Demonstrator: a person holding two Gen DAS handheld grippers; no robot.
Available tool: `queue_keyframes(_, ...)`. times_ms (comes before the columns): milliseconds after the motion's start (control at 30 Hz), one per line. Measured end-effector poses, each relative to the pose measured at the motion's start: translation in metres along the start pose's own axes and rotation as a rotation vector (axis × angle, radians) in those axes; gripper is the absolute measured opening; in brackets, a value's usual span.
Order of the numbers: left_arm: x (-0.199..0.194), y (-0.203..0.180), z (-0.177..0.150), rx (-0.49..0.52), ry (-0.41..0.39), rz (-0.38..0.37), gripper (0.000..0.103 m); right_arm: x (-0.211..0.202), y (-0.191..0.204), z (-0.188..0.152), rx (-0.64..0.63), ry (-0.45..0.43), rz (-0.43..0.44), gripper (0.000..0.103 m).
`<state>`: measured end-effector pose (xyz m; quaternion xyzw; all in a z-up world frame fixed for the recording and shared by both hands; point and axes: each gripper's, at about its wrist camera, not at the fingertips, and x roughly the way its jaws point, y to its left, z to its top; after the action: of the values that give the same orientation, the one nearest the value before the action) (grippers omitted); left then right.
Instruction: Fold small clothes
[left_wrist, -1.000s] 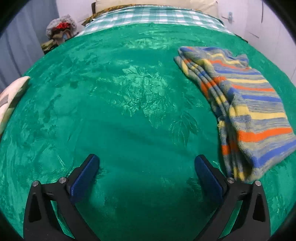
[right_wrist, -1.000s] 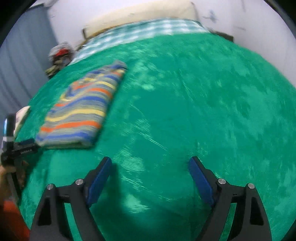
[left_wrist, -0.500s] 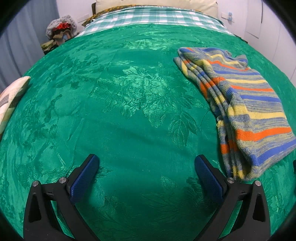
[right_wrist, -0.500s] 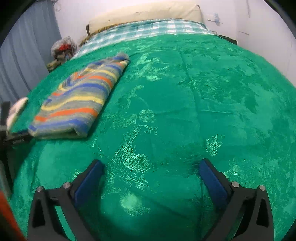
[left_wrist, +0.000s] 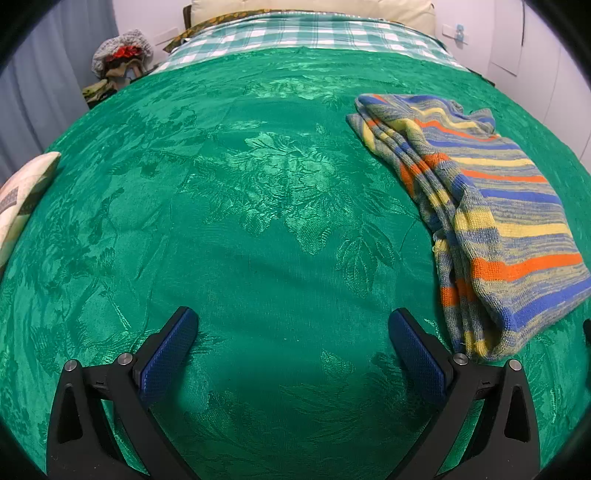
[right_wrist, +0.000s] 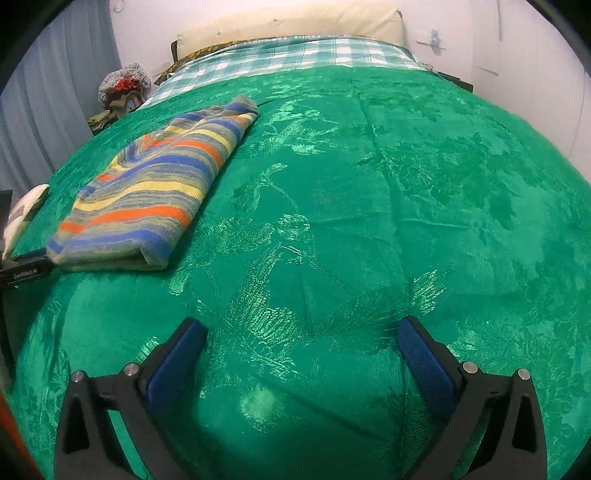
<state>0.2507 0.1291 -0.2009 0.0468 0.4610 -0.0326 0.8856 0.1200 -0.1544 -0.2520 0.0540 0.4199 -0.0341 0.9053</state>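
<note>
Here, a striped knitted garment (left_wrist: 495, 221) in blue, orange, yellow and grey is seen lying folded into a long narrow bundle on a green, leaf-patterned bedspread (left_wrist: 240, 221). All places below are given relative to that garment. Its long axis runs from the near edge of the bed up toward the checked sheet (left_wrist: 314, 35) at the head. The left gripper (left_wrist: 291, 354), black with blue pads, is held just to the garment's left, with its right pad close beside the near folded end; its jaws are spread wide and nothing is between them. The right gripper (right_wrist: 303, 356) is held well to the garment's right, jaws also wide and empty over bare bedspread. The left gripper is judged the nearer for any coming grasp of the near end. Compared with a second ago, the right gripper's jaws have just been opening, and its view is now sharp rather than blurred; the garment and left gripper are unchanged.
</note>
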Motion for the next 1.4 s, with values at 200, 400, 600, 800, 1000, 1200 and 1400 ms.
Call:
queue_keyframes(200,0.0,0.0,0.0,0.0,0.0,-0.001,0.103,0.0,0.0,0.0,0.003,-0.006,0.003,0.103)
queue_keyframes(400,-0.001,0.0,0.0,0.0,0.0,-0.001,0.103,0.0,0.0,0.0,0.003,-0.007,0.005,0.103)
queue_keyframes(600,-0.001,0.0,0.0,0.001,0.0,0.001,0.103,0.0,-0.001,0.0,0.007,-0.011,0.011,0.103)
queue_keyframes(800,-0.002,0.0,-0.002,0.0,-0.002,-0.001,0.103,-0.001,-0.002,0.0,0.016,-0.016,0.025,0.103)
queue_keyframes(1000,-0.003,0.001,-0.003,0.0,-0.002,-0.001,0.103,-0.001,-0.003,0.0,0.019,-0.018,0.032,0.103)
queue_keyframes(1200,-0.003,0.002,-0.003,-0.009,0.007,-0.002,0.103,-0.001,-0.004,-0.001,0.02,-0.021,0.035,0.103)
queue_keyframes(1400,-0.027,0.022,0.018,-0.07,0.098,-0.143,0.098,-0.01,-0.005,0.011,0.011,0.025,0.055,0.101)
